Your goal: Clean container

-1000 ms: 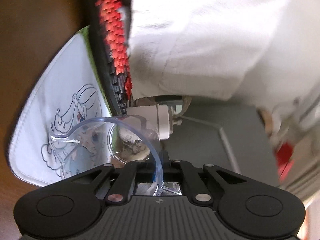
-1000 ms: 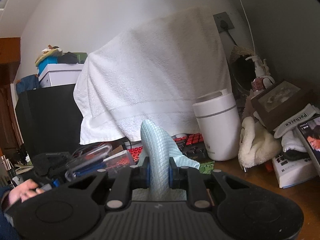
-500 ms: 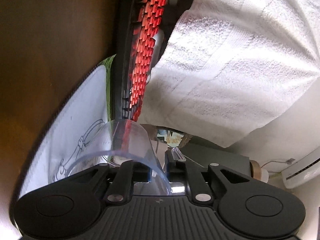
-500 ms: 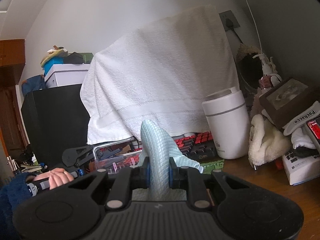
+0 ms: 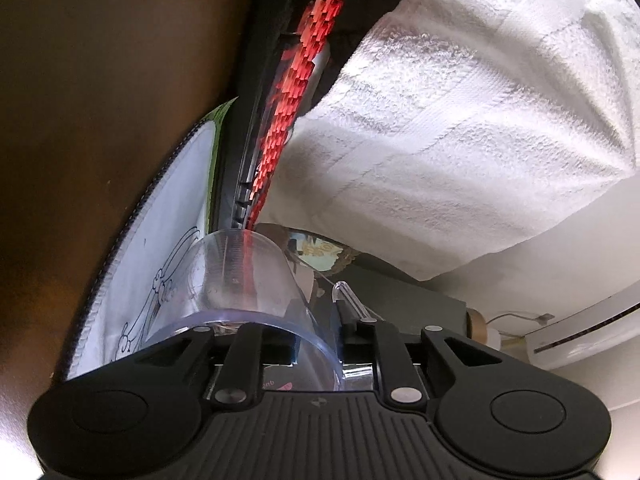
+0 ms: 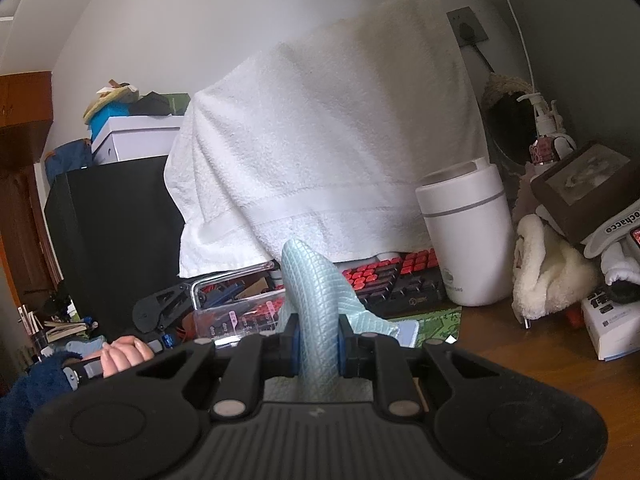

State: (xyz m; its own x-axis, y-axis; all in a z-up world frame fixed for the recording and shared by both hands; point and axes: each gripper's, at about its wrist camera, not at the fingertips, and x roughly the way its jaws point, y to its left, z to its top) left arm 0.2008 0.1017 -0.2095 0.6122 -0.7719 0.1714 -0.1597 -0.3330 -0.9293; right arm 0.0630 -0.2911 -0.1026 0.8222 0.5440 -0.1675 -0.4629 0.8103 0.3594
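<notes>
1. the left gripper [image 5: 316, 350] is clamped on the wall of the clear container [image 5: 248, 280], which is up off the desk and tipped on its side, just in front of the red keyboard [image 5: 296, 80].
2. the right gripper [image 6: 318, 346] is pinched tight on a folded pale-blue cloth [image 6: 316, 292], whose fold stands up between the jaws.
3. progress, by my read: both pieces are picked up and brought near each other, but the cloth is not inside the container and not touching it. the wiping itself looks not yet begun.
4. the right wrist view gives the wider scene: the container [image 6: 236, 312] sits left of the cloth, in front of the keyboard [image 6: 400, 276], with the left gripper [image 6: 164, 312] and the person's hand [image 6: 124, 354] behind it.
5. the left wrist view shows the grip on the container wall up close, plus the white mat [image 5: 160, 248] beside the keyboard; no cloth appears there.
</notes>
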